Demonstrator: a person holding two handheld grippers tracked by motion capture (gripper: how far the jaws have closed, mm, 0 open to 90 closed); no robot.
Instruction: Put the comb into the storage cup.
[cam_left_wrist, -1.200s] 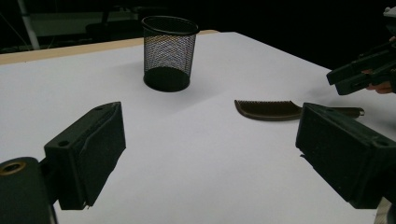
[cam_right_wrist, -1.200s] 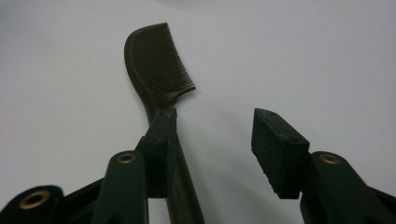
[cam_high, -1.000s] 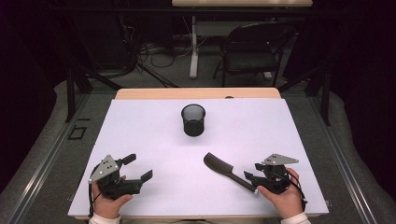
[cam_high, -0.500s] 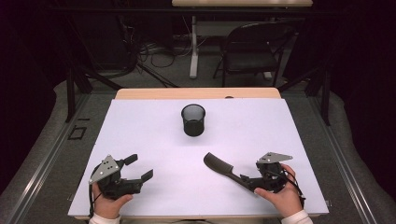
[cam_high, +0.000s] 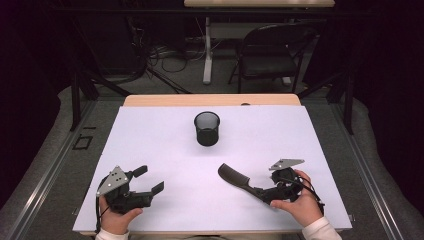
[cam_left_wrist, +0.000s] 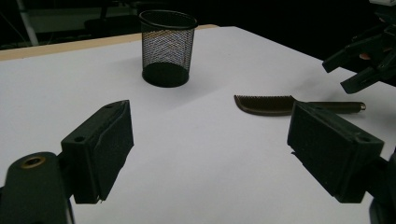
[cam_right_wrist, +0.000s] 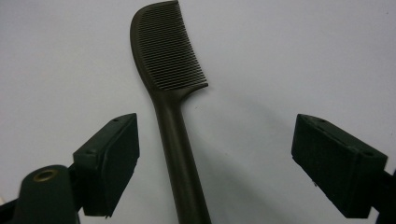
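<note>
Right hand-held gripper hovers low, jaws wide apart astride the comb handle

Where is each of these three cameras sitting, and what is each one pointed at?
High view: above the person's side, facing forward and down on the table; both hands, left gripper and right gripper show.
Left gripper view: rides the left gripper, looking across the table at the mesh cup and comb; its open jaws show.
Right gripper view: rides the right gripper, looking down the comb; its open jaws flank the handle.
All three views share the comb.
</note>
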